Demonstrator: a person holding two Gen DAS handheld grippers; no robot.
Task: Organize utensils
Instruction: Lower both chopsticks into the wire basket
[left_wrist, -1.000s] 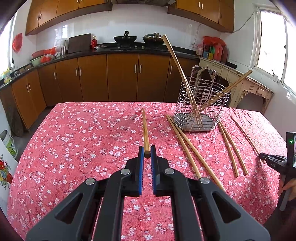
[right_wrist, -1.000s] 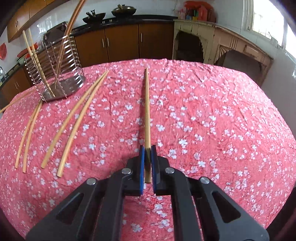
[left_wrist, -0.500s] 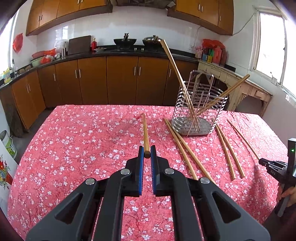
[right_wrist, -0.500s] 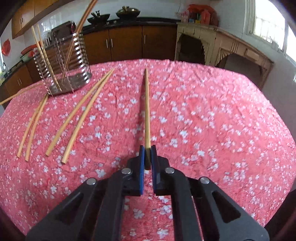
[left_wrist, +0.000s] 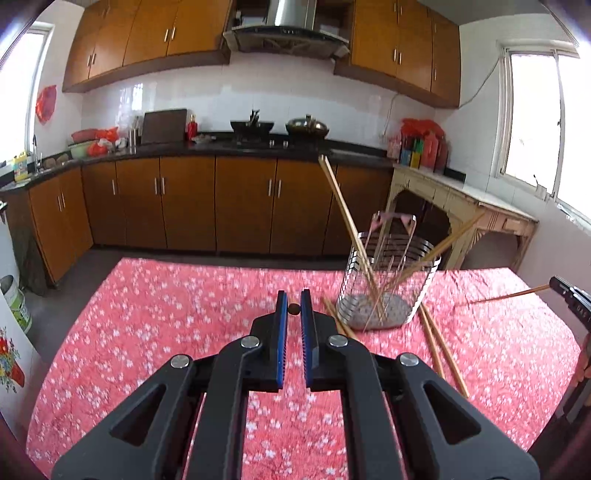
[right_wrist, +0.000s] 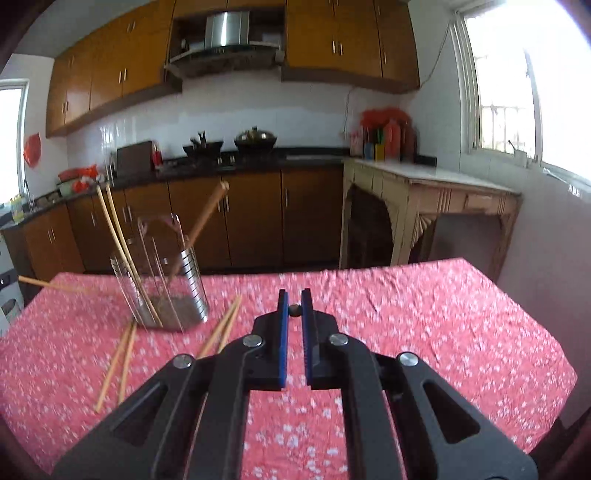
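Left side: the left tongs (left_wrist: 294, 308) are pinching one chopstick (left_wrist: 294, 308) at its butt end. The stick points straight away from the wrist camera, so in that view only its round end shows between the blue pads. In the right wrist view the same stick (right_wrist: 48, 284) enters from the left edge, held above the bench (left_wrist: 166, 295) and clear of the cloth.

Centre: the wire utensil holder (left_wrist: 391, 291) stands upright on the red floral cloth. Three chopsticks already stand in it, leaning against the rim: a pair (right_wrist: 118, 236) side by side and a single one (right_wrist: 203, 218) tilted the opposite way. Loose chopsticks lie flat on the cloth just beside the holder: one pair (right_wrist: 122, 354) on one side of its base and another pair (right_wrist: 221, 328) on the other side.

Right side: the right tongs (right_wrist: 294, 310) are pinching a second chopstick (right_wrist: 294, 310), again seen end-on. The left wrist view shows this stick (left_wrist: 506, 295) raised off the bench and aimed toward the holder.

Progress, as a judgement: the task is partly done. Three sticks are stowed, two are lifted and in transit, and four remain on the cloth. The next step appears to be dropping both held sticks tip-first into the holder, then collecting the rest.
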